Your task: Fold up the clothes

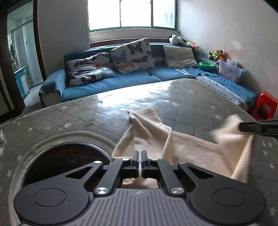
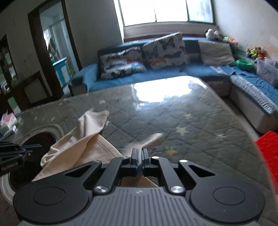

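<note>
The left gripper [image 1: 140, 154] is sitting nearest the left wrist camera, its jaws pressed together on a fold of the cream garment [image 1: 187, 149], which is passing between them and spilling out ahead. Beyond the jaws a peak of the cloth is rising and pointing away over the bench [image 1: 86, 114], a glossy surface with a grey quilted, star-printed cover. To the left of the jaws a round dark opening [image 1: 57, 156] is showing in that surface. Off to the right of the jaws the right gripper [image 1: 257, 127] is coming in from the edge, with another bunch of the same garment at its tip, blurred.

In the right wrist view the right gripper [image 2: 139, 153] is sitting closest, its jaws nearly closed on a thin strip of the cream garment [image 2: 83, 139] that is running through them and poking out ahead, blurred. The rest of the cloth is lying to the left of the jaws, partly raised, reaching toward the left gripper [image 2: 19, 153] at the frame edge. Far ahead of both jaws a blue sofa [image 1: 111, 83] with butterfly cushions [image 1: 133, 53] is standing under a window [image 1: 132, 13], and a red stool [image 1: 264, 106] is standing off to the right.
</note>
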The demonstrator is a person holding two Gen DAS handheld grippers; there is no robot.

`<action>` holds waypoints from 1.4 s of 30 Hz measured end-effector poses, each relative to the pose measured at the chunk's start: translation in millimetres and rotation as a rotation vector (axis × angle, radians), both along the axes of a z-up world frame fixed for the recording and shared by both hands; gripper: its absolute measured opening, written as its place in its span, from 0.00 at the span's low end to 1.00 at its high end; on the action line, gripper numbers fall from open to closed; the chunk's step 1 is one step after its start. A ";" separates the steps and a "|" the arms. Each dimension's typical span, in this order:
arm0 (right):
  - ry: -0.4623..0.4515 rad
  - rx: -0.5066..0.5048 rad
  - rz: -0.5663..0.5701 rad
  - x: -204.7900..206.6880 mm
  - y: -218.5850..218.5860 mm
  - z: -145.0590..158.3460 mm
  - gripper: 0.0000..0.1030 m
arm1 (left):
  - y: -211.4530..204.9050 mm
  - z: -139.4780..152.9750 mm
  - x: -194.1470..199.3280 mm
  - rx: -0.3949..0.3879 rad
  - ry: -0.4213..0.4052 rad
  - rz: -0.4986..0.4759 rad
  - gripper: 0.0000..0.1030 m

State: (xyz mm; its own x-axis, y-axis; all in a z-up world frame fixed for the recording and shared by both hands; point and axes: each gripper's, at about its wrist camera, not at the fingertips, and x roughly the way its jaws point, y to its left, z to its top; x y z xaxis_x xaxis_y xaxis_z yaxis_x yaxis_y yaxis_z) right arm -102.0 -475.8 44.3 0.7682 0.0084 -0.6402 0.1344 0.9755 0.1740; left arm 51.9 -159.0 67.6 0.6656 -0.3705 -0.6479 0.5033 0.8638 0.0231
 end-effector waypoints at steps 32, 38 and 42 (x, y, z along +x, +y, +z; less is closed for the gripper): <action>-0.061 -0.050 -0.202 -147.9 -36.0 1.4 0.03 | 87.3 6.8 -33.8 -0.057 -0.008 0.175 0.03; -0.082 -0.073 -0.242 -160.7 -45.7 5.3 0.02 | 148.3 11.5 -83.0 -0.085 0.037 0.254 0.02; -0.055 -0.082 -0.260 -169.2 -50.3 -1.1 0.02 | 162.0 2.6 -109.3 -0.043 0.073 0.248 0.04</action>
State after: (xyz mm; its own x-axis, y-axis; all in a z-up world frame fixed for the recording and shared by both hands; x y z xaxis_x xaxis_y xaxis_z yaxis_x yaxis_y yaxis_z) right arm -271.2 -526.1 43.2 0.7714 -0.2434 -0.5879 0.3745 0.9206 0.1102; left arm -57.3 2.9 70.3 0.6914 -0.2305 -0.6847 0.2754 0.9603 -0.0452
